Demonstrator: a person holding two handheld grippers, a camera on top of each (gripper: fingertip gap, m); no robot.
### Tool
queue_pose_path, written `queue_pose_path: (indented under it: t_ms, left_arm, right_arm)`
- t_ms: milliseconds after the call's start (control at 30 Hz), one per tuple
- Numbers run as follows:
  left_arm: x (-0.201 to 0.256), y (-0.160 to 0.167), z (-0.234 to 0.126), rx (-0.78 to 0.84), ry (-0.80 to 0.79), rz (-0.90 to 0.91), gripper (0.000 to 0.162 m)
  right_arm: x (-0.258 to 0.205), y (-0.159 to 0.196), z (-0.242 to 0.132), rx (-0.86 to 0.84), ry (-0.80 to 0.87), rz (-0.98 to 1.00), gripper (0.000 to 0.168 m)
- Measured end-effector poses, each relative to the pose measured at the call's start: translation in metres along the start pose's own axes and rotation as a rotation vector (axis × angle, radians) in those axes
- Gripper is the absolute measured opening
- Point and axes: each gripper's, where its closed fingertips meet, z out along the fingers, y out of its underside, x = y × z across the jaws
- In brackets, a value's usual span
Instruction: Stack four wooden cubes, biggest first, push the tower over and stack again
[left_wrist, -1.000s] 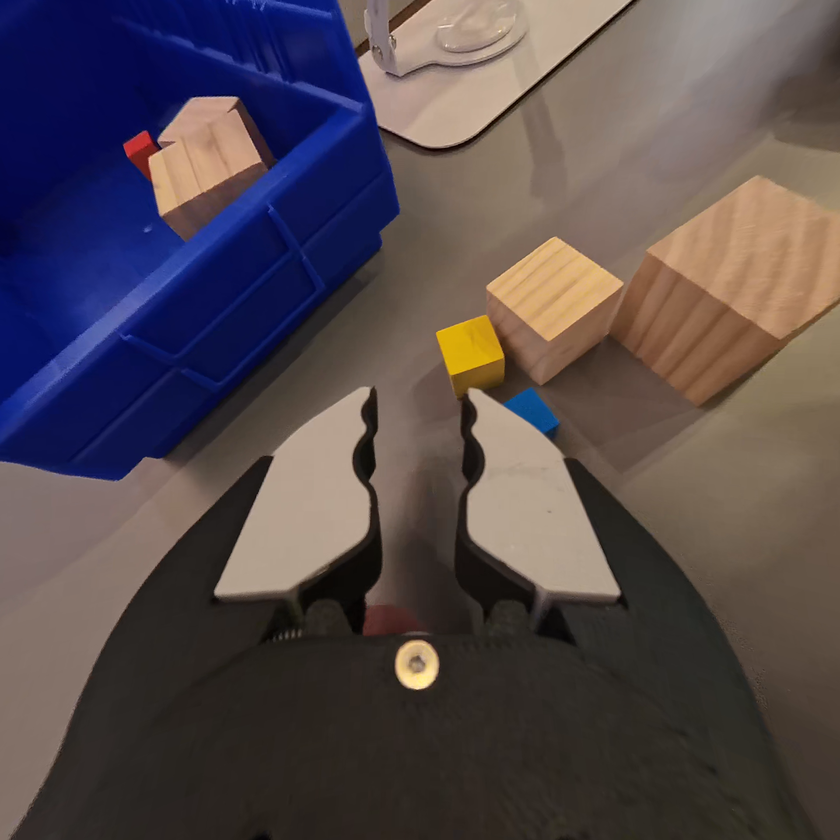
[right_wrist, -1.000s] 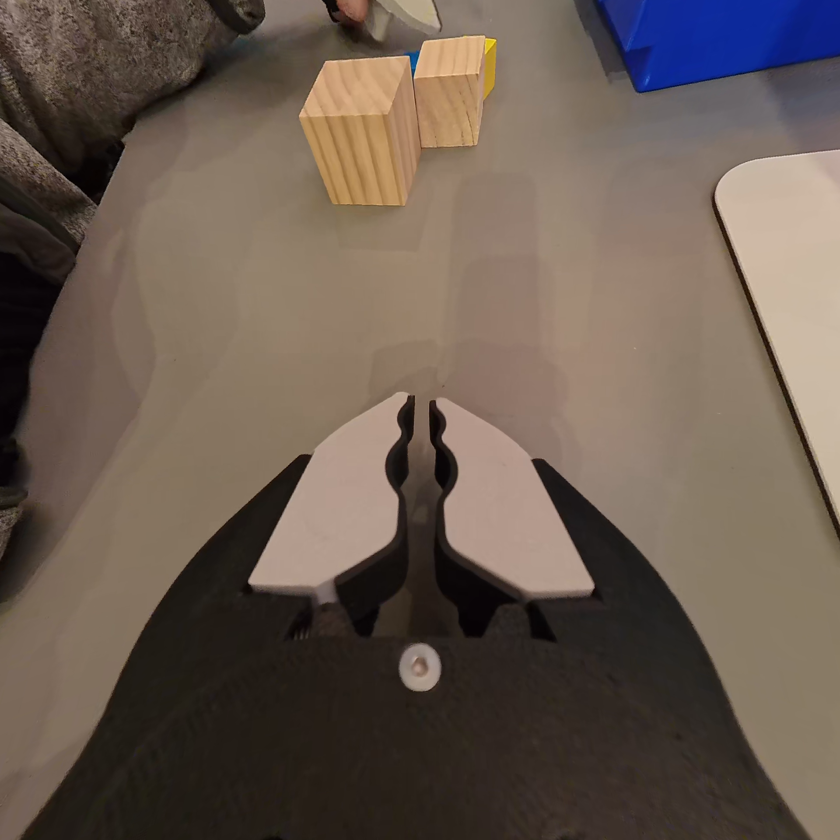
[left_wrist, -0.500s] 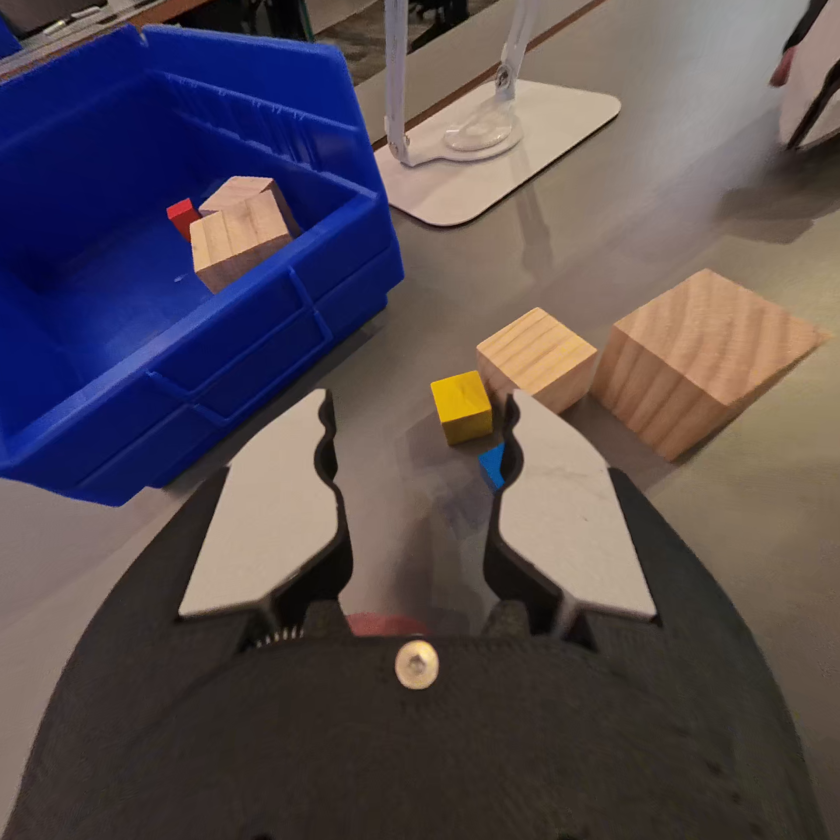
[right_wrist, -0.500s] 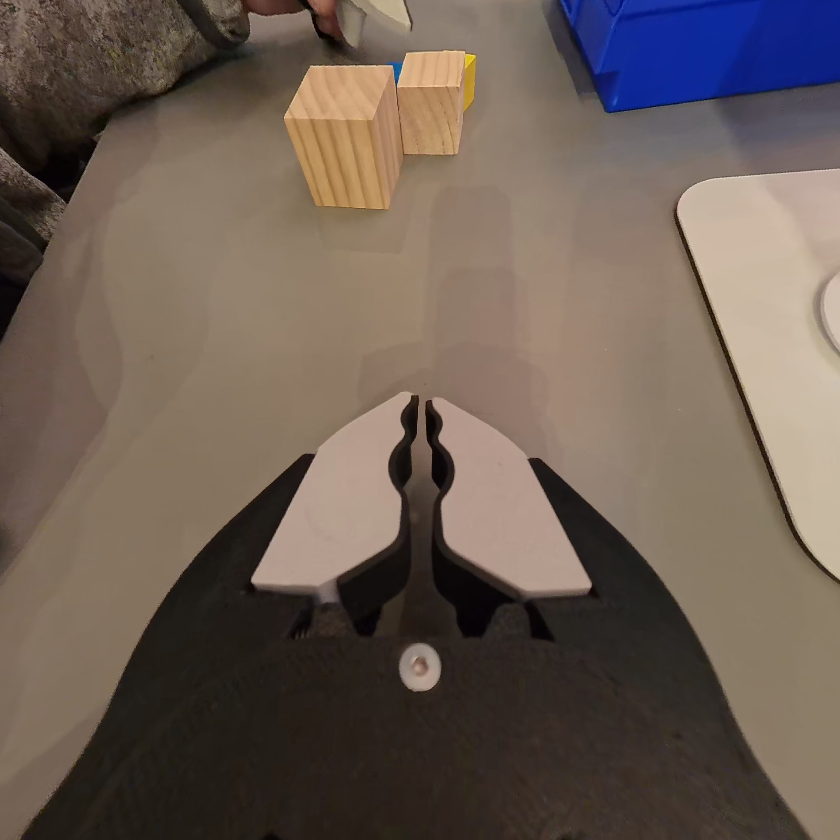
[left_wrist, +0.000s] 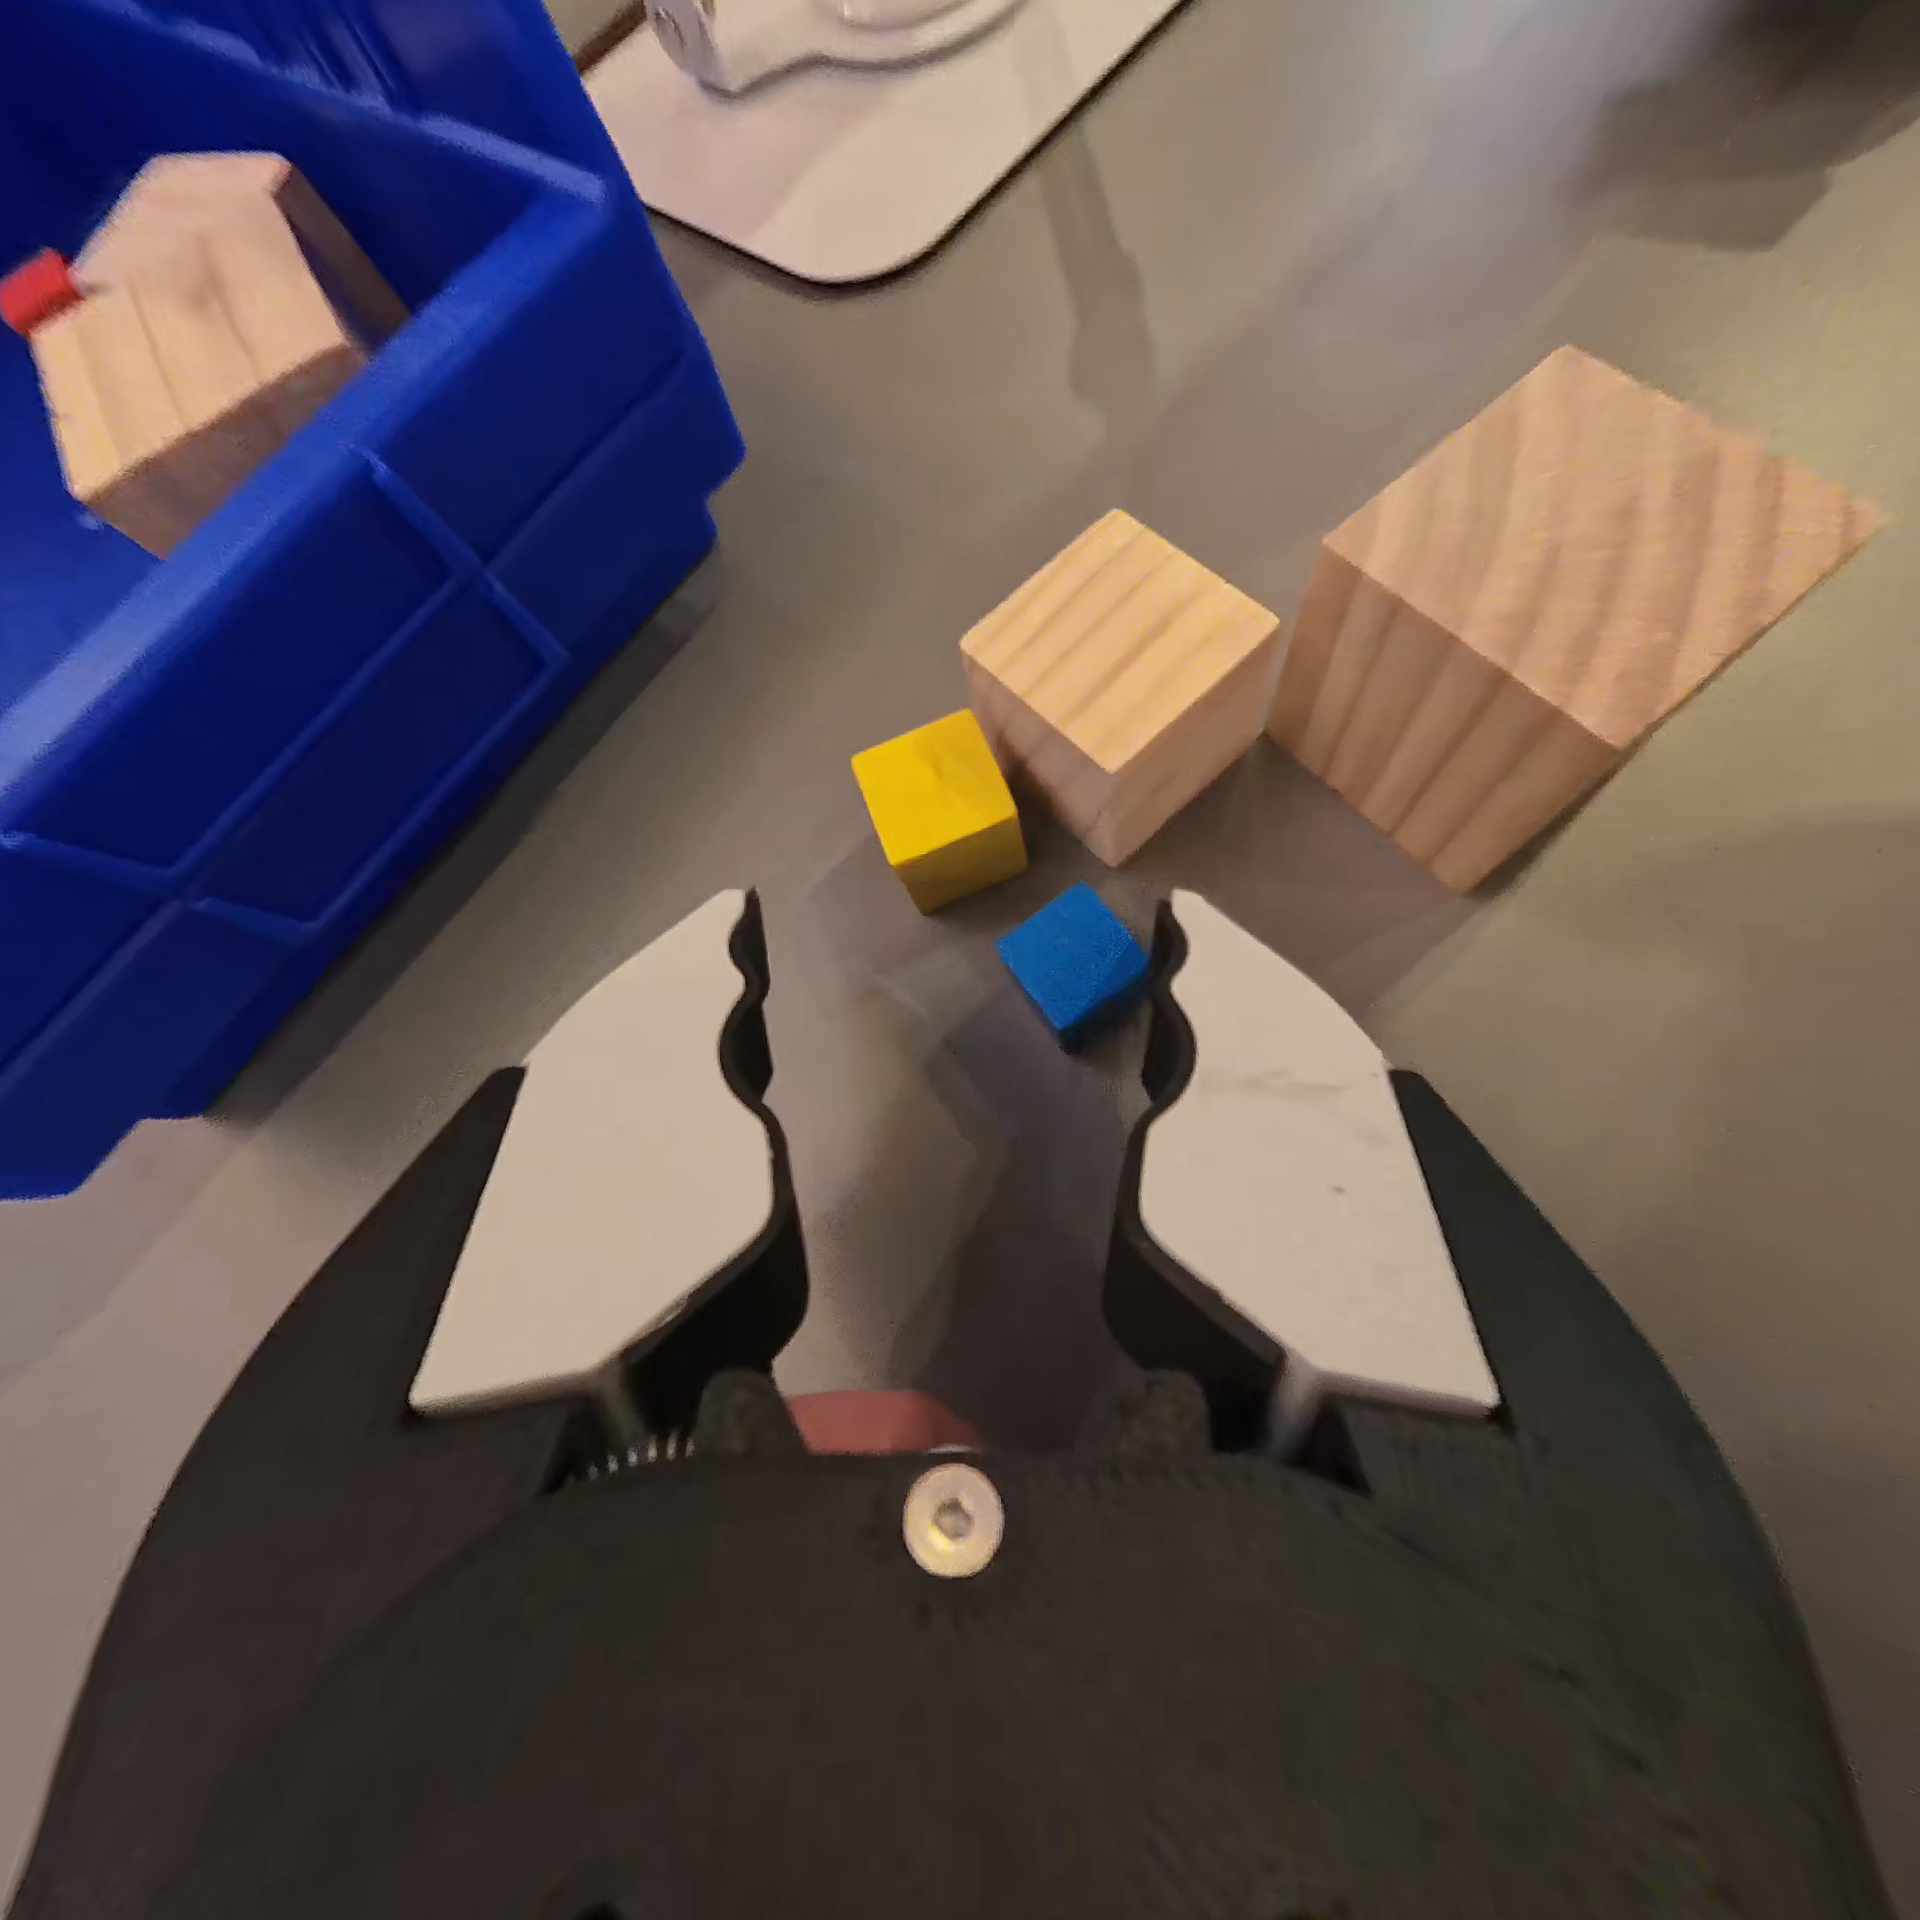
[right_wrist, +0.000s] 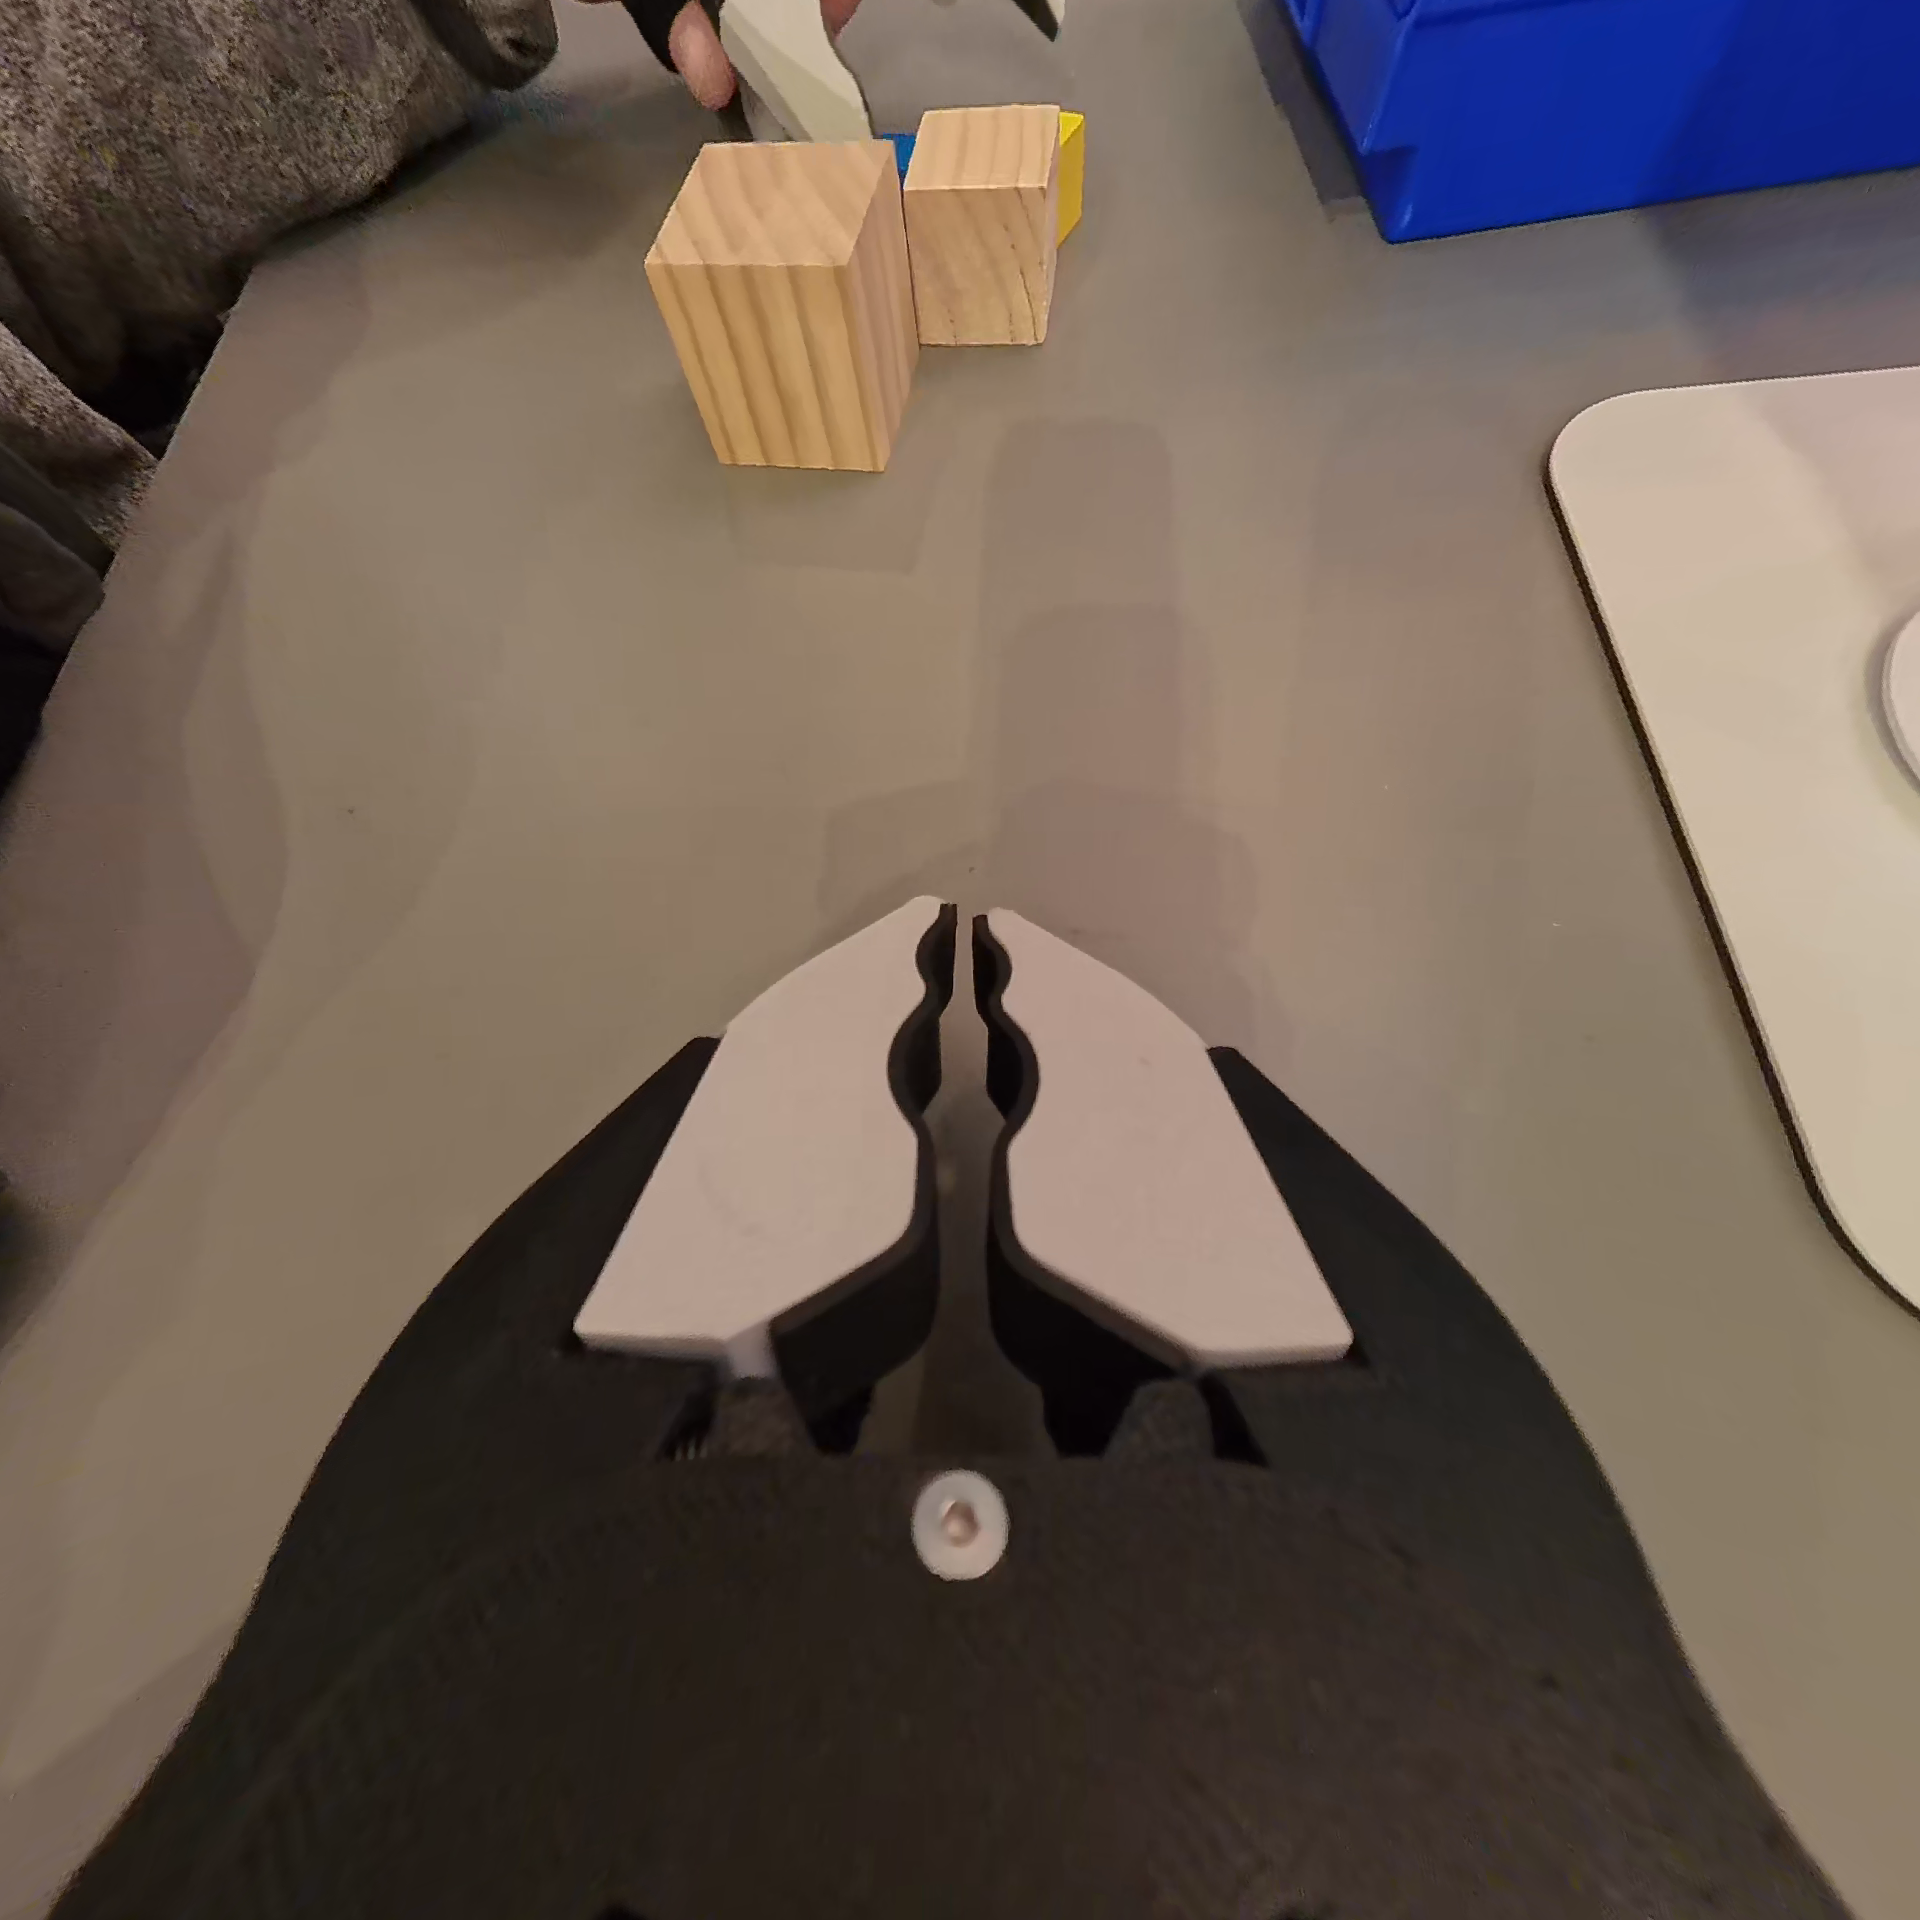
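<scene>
Cubes lie unstacked on the desk (left_wrist: 1558, 1091): big cube (left_wrist: 1538, 623), medium cube (left_wrist: 1117, 675), yellow cube (left_wrist: 940, 805), blue cube (left_wrist: 1075, 961); all stacking remains. Your left hand-held gripper (left_wrist: 956, 935) gapes empty near the blue cube; your right hand-held gripper (right_wrist: 961, 920) is nearly closed, empty. Only the left view shows inside the bin (left_wrist: 312, 675).
</scene>
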Motion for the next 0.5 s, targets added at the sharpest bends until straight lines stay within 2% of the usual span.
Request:
queue_pose_path:
  t_ms: [100,233,500]
  left_arm:
    - [0.0052,0.0103,0.0042,-0.071,0.005,0.009,0.067]
    - [0.0134,0.0105,0.0076,-0.093,0.036,0.008,0.03]
    - [0.0122,0.0108,0.0071,-0.091,0.031,0.012,0.03]
  right_arm:
    - [-0.0002,0.0006,0.0002,-0.004,0.0,-0.001,0.003]
    - [-0.0001,0.0004,0.0,-0.001,0.0,0.0,0.003]
    - [-0.0004,0.0003,0.0,-0.001,-0.001,-0.001,0.003]
